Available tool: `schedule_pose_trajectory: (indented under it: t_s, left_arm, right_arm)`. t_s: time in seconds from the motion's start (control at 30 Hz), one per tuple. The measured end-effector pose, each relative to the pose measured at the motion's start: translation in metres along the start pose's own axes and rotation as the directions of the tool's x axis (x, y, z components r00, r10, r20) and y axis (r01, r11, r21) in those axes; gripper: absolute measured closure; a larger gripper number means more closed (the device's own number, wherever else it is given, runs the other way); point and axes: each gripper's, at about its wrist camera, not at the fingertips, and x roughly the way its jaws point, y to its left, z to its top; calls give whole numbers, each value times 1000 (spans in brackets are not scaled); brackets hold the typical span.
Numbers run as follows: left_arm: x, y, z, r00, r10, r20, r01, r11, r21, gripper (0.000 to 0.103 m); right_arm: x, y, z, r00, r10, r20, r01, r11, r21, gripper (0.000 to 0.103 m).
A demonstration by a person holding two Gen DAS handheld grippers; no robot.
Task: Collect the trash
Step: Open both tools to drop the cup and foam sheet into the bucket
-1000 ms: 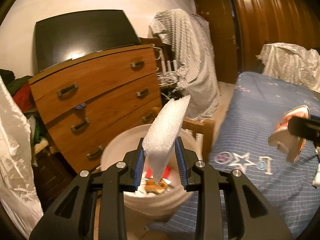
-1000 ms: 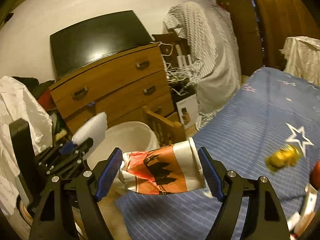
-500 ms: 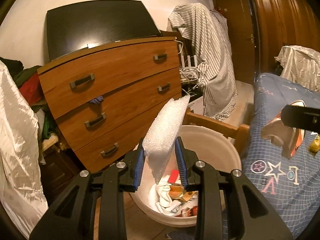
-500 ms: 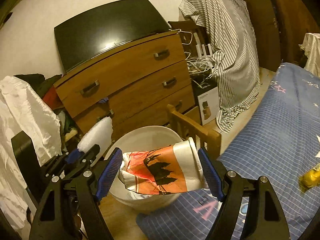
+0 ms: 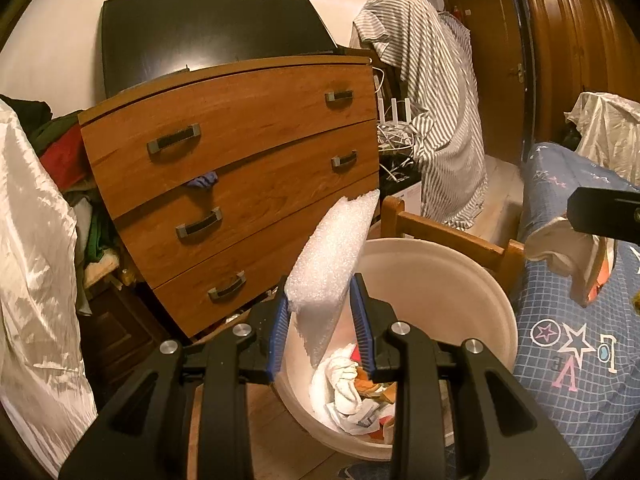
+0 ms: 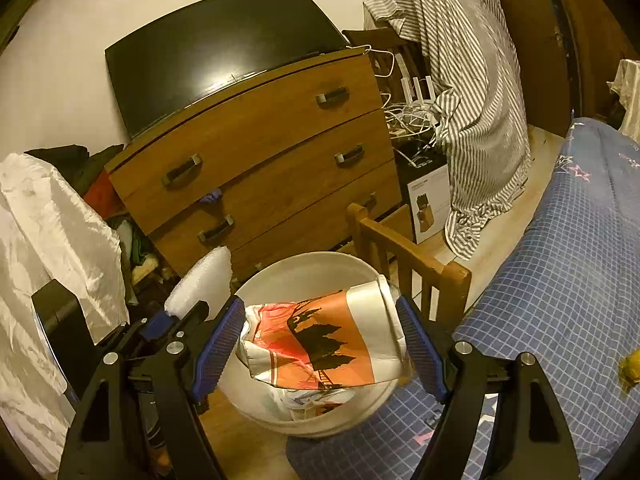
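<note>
My left gripper (image 5: 322,320) is shut on a white foam sheet (image 5: 334,256) and holds it over the near-left rim of a white bucket (image 5: 448,280) that has crumpled paper and wrappers inside. My right gripper (image 6: 322,344) is shut on an orange-and-white printed wrapper (image 6: 324,344), directly above the same bucket (image 6: 304,276). The left gripper with the foam (image 6: 202,284) shows at the left of the right wrist view. The wrapper (image 5: 576,256) hangs at the right of the left wrist view.
A wooden chest of drawers (image 5: 240,176) with a dark TV (image 5: 208,28) stands behind the bucket. A wooden bed frame (image 6: 404,252) and blue checked bedspread (image 6: 560,260) lie right. A yellow wrapper (image 6: 630,368) lies on the bed. White cloth (image 5: 32,260) hangs left.
Both grippers have moved left from over the bed towards the bucket, keeping hold of the foam sheet and the wrapper. The bucket now lies right under them.
</note>
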Motion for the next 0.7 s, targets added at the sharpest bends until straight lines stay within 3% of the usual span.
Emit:
schedule_pose_trajectory:
  t_s: [0.43, 0.47, 0.53, 0.7]
  left_arm:
    - [25, 12, 4, 1000, 2, -27, -3, 1000, -28, 75]
    - [30, 13, 4, 999, -9, -38, 8, 999, -34, 73]
    - [40, 15, 3, 998, -11, -69, 8, 999, -42, 48]
    - [52, 20, -3, 994, -19, -106, 12, 998, -60, 48]
  right_arm:
    - [27, 4, 8, 999, 37, -11, -36, 998, 52, 24]
    - [29, 3, 9, 999, 47, -14, -47, 997, 60, 24]
    - [38, -2, 10, 997, 73, -33, -69, 992, 101, 20]
    - [52, -11, 7, 995, 88, -42, -81, 986, 145, 19]
